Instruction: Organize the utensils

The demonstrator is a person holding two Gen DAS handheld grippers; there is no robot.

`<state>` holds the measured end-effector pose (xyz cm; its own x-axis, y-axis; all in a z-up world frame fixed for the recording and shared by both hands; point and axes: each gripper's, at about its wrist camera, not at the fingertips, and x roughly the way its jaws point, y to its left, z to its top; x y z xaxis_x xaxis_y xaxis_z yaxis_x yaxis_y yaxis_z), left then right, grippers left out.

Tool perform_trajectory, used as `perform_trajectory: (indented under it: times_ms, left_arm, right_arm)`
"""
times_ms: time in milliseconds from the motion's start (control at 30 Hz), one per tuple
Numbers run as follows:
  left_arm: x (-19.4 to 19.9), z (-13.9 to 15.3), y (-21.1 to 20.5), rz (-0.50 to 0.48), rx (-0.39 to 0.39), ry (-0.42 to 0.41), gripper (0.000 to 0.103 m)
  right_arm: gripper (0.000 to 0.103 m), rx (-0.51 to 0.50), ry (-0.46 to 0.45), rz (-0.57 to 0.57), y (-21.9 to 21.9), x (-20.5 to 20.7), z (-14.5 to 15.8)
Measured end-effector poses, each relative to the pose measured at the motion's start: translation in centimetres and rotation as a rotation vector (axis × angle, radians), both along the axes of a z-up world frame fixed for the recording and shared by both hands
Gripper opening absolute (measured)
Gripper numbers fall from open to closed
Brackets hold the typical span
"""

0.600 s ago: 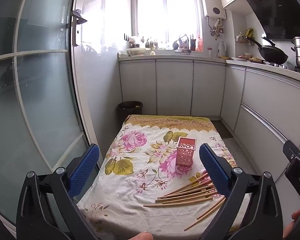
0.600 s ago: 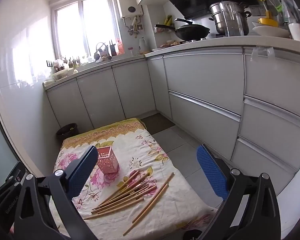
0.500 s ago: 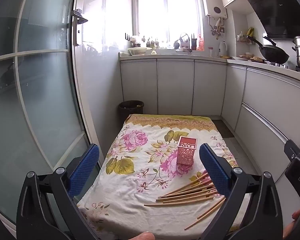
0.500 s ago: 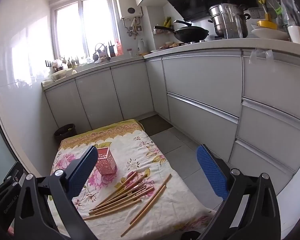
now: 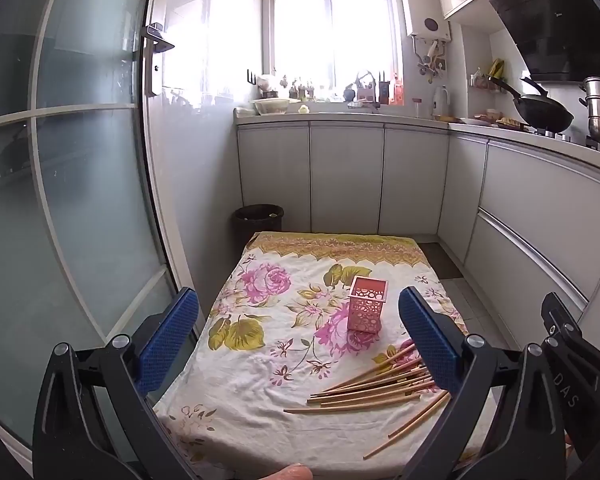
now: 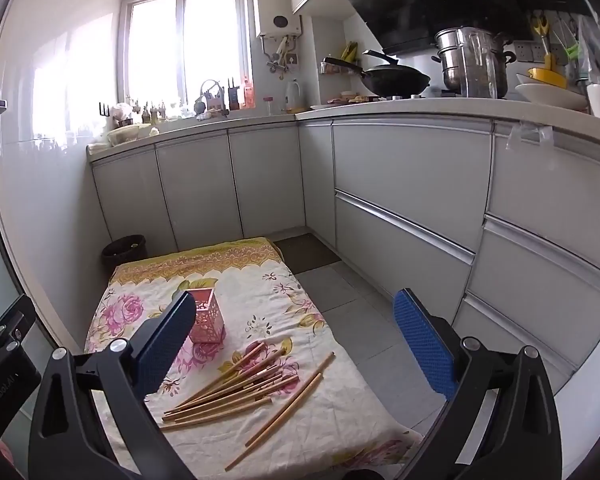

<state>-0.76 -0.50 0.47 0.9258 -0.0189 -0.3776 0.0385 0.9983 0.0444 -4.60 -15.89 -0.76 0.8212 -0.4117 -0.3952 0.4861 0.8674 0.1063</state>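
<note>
Holding both your grippers, left (image 5: 298, 330) and right (image 6: 294, 330), wide apart, empty | chopsticks (image 6: 236, 390) near table's (image 6: 340, 420) right edge | cup (image 6: 206, 316) mid-table

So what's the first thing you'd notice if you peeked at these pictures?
Probably the heap of thin wooden chopsticks scattered on the near part of the flowery pink-and-yellow tablecloth. Just beyond them stands an upright pink cut-out square holder, which looks empty. Both pairs of blue-padded tongs, left and right, hang wide open above the cloth, holding nothing.
</note>
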Motion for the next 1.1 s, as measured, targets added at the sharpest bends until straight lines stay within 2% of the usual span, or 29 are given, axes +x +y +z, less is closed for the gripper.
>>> perform_trajectory:
  times_ms: [1100]
  left_arm:
    - [0.28, -0.19, 0.53, -0.013, -0.019, 0.023, 0.096]
  right_arm:
    - [0.096, 0.031, 0.018, 0.031, 0.02, 0.33, -0.77]
